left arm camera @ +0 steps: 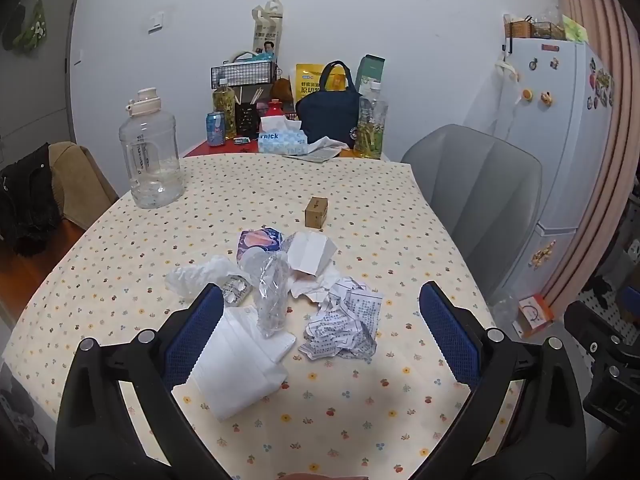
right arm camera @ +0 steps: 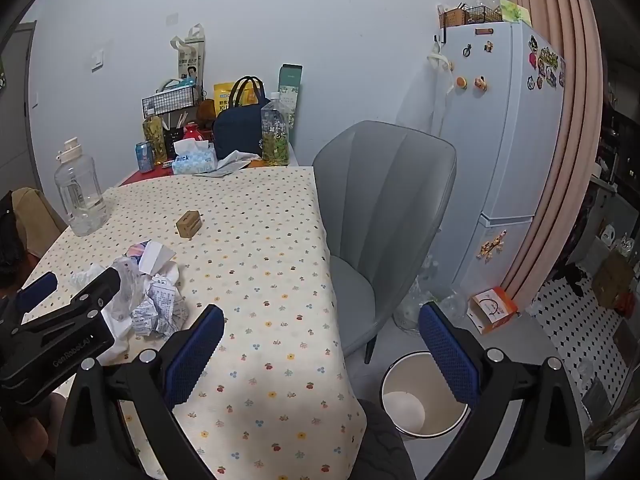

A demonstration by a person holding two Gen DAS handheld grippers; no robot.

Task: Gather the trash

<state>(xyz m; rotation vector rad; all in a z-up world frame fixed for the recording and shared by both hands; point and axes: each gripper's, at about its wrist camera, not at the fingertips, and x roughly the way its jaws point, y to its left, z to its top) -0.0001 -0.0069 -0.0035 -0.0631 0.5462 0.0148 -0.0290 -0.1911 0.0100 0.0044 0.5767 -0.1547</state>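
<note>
The pickup has yet to begin, I judge: the left gripper (left arm camera: 320, 320) hovers spread and empty over the trash (left arm camera: 280, 292) mid-table, the right gripper (right arm camera: 320, 340) gapes empty with the bin (right arm camera: 420, 396) at its 5 o'clock, so next comes closing on one piece.

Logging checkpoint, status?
Left gripper open above crumpled paper-and-plastic trash pile. Right gripper open, empty. White round bin on floor. Nothing blocking.
</note>
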